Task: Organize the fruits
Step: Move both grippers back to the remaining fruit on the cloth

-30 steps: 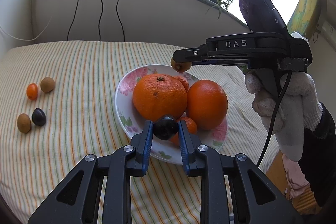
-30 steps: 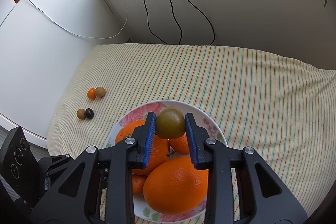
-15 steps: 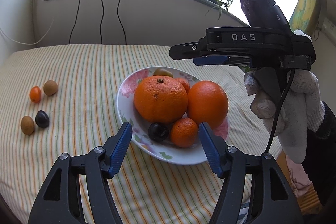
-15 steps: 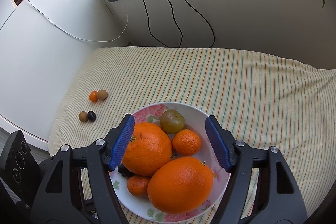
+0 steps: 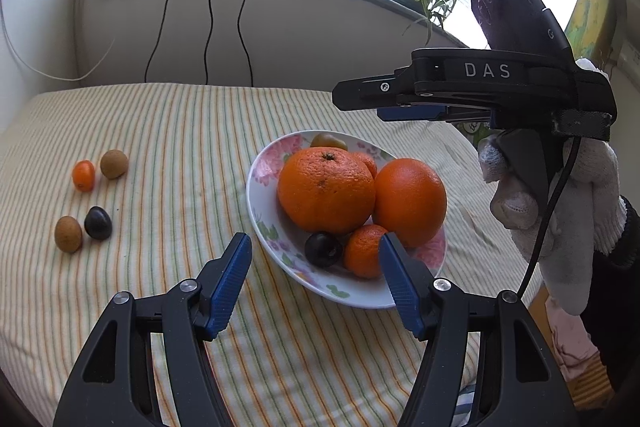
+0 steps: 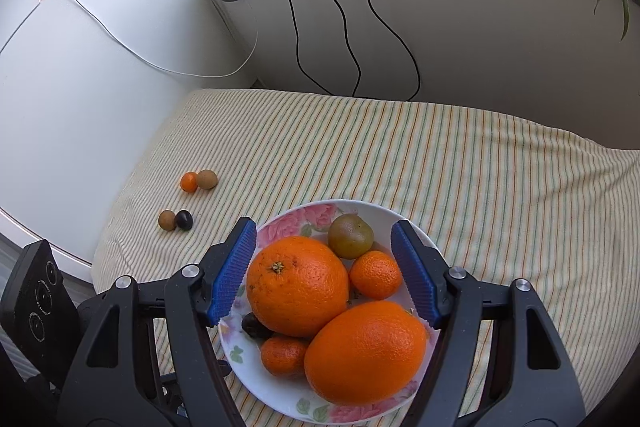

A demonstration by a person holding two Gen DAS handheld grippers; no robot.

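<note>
Striped cloth (image 5: pixel 168 131) is covering the table, and a flowered plate (image 5: pixel 264 227) is sitting right of its middle in the left wrist view, carrying the gathered fruit. Two big oranges (image 5: pixel 326 189) are filling most of the plate; the other orange (image 5: pixel 410 201) is lying right of the first and touching it. A dark plum (image 5: pixel 323 249) and a small mandarin (image 5: pixel 362 251) are resting side by side at the plate's near rim, and a greenish fruit (image 5: pixel 329 140) is sitting at the far rim with a second mandarin (image 6: pixel 375 274) just beside it.

Left tongs (image 5: pixel 316 279) are hovering released over the near edge of the plate, their blue pads (image 5: pixel 230 283) standing wide with nothing between them. Right tongs (image 6: pixel 324 273) are hanging released above the plate too, their pads flanking the fruit without touching it; a gloved hand (image 5: pixel 560 203) is carrying them at the right.

Four small fruits are lying on the cloth well left of the plate: an orange kumquat (image 5: pixel 83 175) just beside a brown fruit (image 5: pixel 114 164), and nearer, another brown fruit (image 5: pixel 68 233) beside a dark plum-like one (image 5: pixel 97 223). Bare cloth is stretching open between these and the plate, and across the whole far half of the table up to the wall (image 5: pixel 288 39), where cables (image 5: pixel 208 27) are hanging down. Near the four fruits the cloth is rounding off at the table's left edge.
</note>
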